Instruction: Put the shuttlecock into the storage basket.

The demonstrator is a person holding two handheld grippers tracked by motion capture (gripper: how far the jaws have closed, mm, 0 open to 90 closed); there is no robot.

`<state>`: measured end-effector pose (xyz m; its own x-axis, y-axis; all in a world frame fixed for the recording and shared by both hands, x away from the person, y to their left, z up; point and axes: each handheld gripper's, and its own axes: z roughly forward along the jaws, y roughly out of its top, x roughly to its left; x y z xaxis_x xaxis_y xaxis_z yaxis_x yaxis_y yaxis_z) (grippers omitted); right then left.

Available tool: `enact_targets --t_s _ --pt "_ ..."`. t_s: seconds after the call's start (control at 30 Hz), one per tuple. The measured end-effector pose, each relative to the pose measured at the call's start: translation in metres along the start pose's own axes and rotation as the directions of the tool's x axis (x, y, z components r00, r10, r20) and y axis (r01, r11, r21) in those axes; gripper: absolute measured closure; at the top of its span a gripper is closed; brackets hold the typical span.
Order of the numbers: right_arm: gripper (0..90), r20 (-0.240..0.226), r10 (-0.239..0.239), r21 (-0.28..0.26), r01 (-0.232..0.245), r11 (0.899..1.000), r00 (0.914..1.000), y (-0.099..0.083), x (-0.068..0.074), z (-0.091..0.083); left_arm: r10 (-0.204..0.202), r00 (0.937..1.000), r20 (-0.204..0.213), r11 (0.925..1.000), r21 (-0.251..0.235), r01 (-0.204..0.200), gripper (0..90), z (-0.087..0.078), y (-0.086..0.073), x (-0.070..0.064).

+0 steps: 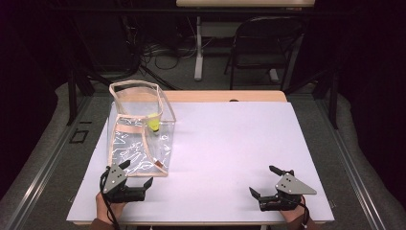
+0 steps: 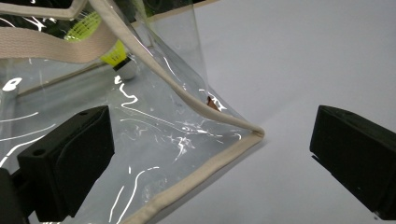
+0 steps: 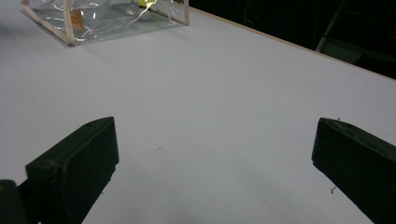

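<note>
We note a brightly, evenly lit desk (image 1: 230, 143) against dark surroundings; white glare streaks the clear bag (image 1: 139, 143); near fingers (image 2: 70, 163) are blurred.

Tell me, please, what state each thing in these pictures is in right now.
Bag: clear, open at the top, standing on the table.
Shuttlecock: yellow, inside the bag.
Left gripper: open, jaws either side of the bag's near corner, holding nothing.
Right gripper: open, empty, over bare table.
Chair: unoccupied, beyond the table.
</note>
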<state>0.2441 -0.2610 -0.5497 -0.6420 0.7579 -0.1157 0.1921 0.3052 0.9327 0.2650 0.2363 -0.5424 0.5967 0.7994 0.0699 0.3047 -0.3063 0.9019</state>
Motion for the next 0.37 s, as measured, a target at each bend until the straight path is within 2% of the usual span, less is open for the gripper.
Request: enact_targets --t_s 0.17,0.37 --pt "0.0 0.000 0.000 0.000 0.000 1.000 1.0000 0.0000 -0.0001 0.0000 0.010 0.9999 0.005 0.9999 0.011 -0.010 0.0 0.0011 -0.0030 -0.0026" --pt "0.0 -0.002 0.000 0.001 0.000 1.000 1.0000 -0.0002 -0.0007 -0.0003 0.003 0.9999 0.013 0.9999 0.016 -0.003 0.0 0.0032 -0.0031 -0.0013"
